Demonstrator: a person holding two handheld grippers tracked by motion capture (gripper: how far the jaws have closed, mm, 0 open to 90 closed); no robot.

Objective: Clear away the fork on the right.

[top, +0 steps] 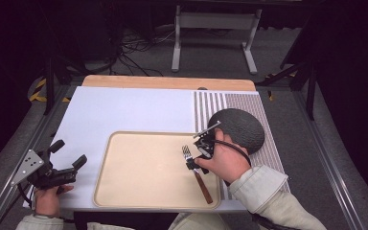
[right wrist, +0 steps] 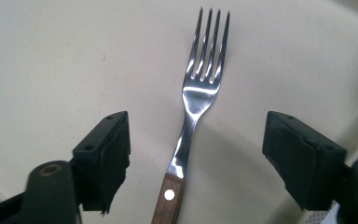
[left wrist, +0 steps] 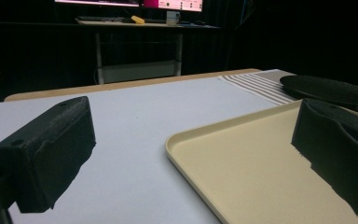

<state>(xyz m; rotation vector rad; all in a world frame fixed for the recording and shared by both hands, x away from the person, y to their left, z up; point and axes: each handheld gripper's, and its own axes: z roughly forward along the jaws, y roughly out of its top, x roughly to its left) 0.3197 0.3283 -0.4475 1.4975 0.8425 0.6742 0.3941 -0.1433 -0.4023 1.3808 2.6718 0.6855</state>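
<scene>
Now steel fork (right wrist: pixel 199 88), wooden handle, flat on smooth cream tray (top: pixel 139 191); right gripper (right wrist: pixel 196 158) jaws wide, untouching; left gripper (left wrist: pixel 191 154) jaws wide, empty.

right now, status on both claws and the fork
Right claw open, straddling fork, pads clear of it. Fork flat on tray. Left claw open, idle left of the tray. Nothing blocking.
</scene>
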